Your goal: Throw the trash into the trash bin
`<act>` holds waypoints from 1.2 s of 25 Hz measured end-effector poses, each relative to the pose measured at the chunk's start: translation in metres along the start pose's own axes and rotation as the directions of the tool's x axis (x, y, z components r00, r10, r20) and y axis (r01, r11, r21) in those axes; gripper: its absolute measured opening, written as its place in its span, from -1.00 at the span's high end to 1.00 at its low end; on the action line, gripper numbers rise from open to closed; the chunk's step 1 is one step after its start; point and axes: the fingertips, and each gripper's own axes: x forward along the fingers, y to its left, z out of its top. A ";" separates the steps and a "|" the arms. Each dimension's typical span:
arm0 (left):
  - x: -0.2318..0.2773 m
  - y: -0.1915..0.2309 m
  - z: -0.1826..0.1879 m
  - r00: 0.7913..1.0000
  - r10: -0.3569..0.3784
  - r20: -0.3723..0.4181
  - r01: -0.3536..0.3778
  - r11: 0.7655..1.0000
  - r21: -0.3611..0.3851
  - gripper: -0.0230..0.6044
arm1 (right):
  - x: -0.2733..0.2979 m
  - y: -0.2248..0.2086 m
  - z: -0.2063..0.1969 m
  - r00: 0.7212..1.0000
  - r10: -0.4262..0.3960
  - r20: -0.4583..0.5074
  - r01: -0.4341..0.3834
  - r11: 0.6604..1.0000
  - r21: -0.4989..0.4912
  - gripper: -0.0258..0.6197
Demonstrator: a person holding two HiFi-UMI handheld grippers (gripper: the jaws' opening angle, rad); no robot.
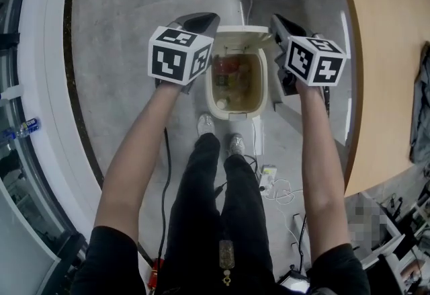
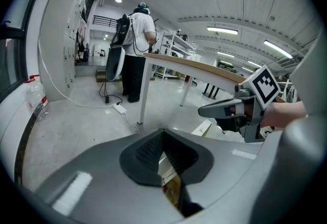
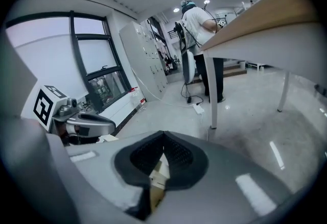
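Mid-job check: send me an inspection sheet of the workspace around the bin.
Surface: grey floor.
Job's things: trash bin, lid open, trash inside.
Clutter: plastic bottles on the white ledge.
Tools: left tool and right tool both shut, empty, flanking the bin in the head view.
Cables: power strip with white cords by the feet; black cable at left.
Surroundings: wooden table at right; another person stands beyond.

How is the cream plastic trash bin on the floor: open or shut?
Open: the cream plastic trash bin has its lid tipped back, and trash shows inside.
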 end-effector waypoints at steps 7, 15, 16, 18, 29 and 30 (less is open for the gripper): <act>-0.005 -0.012 -0.013 0.997 -0.047 -0.053 0.047 0.999 0.002 0.93 | -0.011 0.012 -0.019 0.996 0.057 -0.074 -0.057 0.998 0.000 0.91; -0.025 -0.049 -0.085 0.984 -0.079 -0.162 0.078 0.997 -0.013 0.93 | -0.039 0.037 -0.091 0.981 0.055 -0.186 -0.066 0.997 -0.051 0.91; -0.026 -0.052 -0.094 0.982 -0.079 -0.171 0.076 0.997 -0.025 0.93 | -0.041 0.040 -0.101 0.978 0.058 -0.200 -0.069 0.996 -0.050 0.91; -0.026 -0.058 -0.112 0.978 -0.078 -0.191 0.072 0.997 -0.039 0.93 | -0.045 0.044 -0.119 0.973 0.062 -0.223 -0.073 0.996 -0.044 0.91; -0.017 -0.083 -0.209 0.945 -0.066 -0.322 0.055 0.997 -0.045 0.93 | -0.049 0.052 -0.224 0.923 0.069 -0.378 -0.097 0.994 -0.056 0.91; -0.015 -0.084 -0.217 0.942 -0.067 -0.329 0.054 0.997 -0.046 0.93 | -0.046 0.050 -0.233 0.919 0.068 -0.389 -0.098 0.993 -0.058 0.91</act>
